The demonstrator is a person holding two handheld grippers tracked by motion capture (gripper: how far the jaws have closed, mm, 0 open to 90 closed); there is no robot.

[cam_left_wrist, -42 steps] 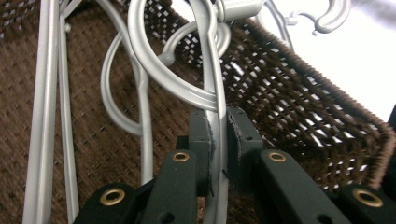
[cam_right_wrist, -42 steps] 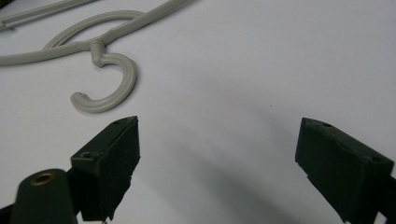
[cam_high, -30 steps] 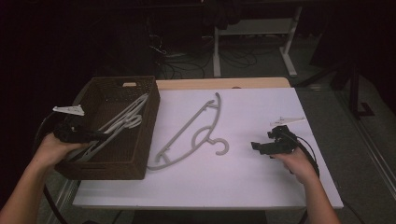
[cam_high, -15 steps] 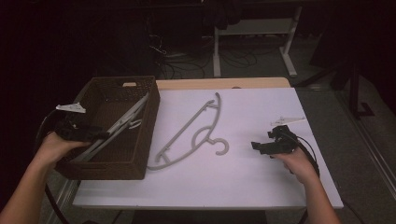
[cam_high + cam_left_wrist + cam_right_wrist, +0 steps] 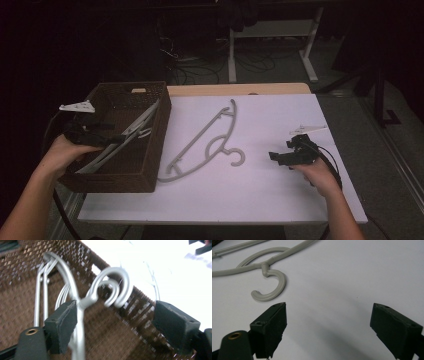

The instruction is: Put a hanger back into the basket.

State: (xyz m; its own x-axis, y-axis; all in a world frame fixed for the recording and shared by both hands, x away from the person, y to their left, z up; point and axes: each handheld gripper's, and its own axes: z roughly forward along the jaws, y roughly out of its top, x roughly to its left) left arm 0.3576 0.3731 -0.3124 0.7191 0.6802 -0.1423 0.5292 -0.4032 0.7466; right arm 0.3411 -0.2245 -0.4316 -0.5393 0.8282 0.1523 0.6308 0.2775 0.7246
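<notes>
While the left gripper (image 5: 113, 325) is held over the brown woven basket (image 5: 155, 145), its 2 fingers (image 5: 62, 325) are seen set wide apart, having just been opening. Between them lies the neck of a silver hanger (image 5: 110, 287); the near finger is touched by its stem, the far finger (image 5: 175, 326) stands clear of it, so nothing is clamped. A 2nd, like hanger is seen lying under it, both slanted inside the basket from the near left corner toward the far right rim (image 5: 125, 135). In the high view the left gripper (image 5: 92, 134) is borne by the left hand (image 5: 65, 152) at the basket's left wall, pointed across toward the bench, the forearm coming in from the lower left.

The right gripper (image 5: 328, 327) is also held with its fingers (image 5: 272, 325) spread wide and nothing between them or against them. A grey hanger (image 5: 210, 145) is laid flat on the white bench (image 5: 280, 200), its hook (image 5: 272, 287) turned toward the right gripper (image 5: 292, 155) and lying just ahead of the fingertips, apart from them. The right hand (image 5: 317, 172) is rested low at the bench's right side, the gripper pointed level to the left.
</notes>
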